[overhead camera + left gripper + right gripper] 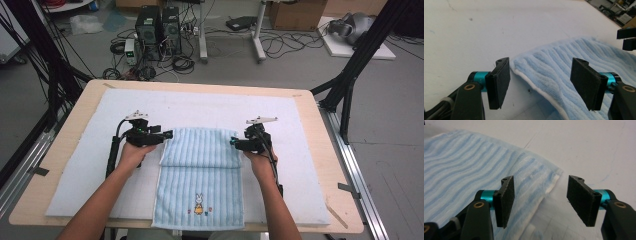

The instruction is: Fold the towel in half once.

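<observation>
Towel [200, 172] is folded at frame centre, far half laid over near half. Both grippers, left [169, 135] and right [234, 142], are parted at fold corners, nothing clamped, apparently just released.

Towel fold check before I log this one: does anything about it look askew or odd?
Nothing stands out. The blue striped towel lies flat, its far part folded over evenly, near edge overhanging the table.
</observation>
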Motion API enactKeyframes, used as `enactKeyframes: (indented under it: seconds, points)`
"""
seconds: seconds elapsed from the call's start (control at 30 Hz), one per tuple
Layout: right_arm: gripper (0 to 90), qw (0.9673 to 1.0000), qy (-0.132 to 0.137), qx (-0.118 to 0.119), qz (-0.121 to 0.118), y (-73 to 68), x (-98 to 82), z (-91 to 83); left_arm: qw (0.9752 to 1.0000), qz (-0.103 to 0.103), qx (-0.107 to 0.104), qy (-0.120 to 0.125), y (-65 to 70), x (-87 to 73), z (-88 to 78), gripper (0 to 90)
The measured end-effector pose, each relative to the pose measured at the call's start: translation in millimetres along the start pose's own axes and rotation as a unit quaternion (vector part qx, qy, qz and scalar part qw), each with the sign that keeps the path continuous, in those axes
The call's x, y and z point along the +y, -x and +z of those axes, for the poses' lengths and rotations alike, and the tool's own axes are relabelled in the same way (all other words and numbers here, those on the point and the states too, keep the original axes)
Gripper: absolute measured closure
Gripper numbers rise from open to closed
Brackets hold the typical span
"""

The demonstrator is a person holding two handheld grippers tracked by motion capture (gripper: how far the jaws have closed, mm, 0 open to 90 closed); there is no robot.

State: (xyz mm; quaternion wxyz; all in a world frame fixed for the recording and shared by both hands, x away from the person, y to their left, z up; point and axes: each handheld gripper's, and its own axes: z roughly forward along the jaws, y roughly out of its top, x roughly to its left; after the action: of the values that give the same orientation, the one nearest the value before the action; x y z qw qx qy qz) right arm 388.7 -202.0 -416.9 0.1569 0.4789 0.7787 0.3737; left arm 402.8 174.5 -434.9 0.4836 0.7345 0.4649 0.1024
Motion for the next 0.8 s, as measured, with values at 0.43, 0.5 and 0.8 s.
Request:
enactKeyframes:
  seconds: [0.43,0.5,0.8]
  points:
    - [65.1,0.9972,-0.056,-0.039,-0.032,-6.5,8.1,38.3,0.9984,0.025,0.01,-0.05,5.3,-6.7,24.1,81.1]
    - [81.9,0.9957,-0.056,-0.041,-0.061,-10.0,8.9,38.6,0.9989,0.022,0.009,-0.04,5.5,-5.3,22.8,85.4]
    - [85.7,0.998,0.019,-0.013,-0.059,-10.2,15.7,6.8,0.9983,0.01,-0.048,0.031,8.1,9.0,-9.7,85.9]
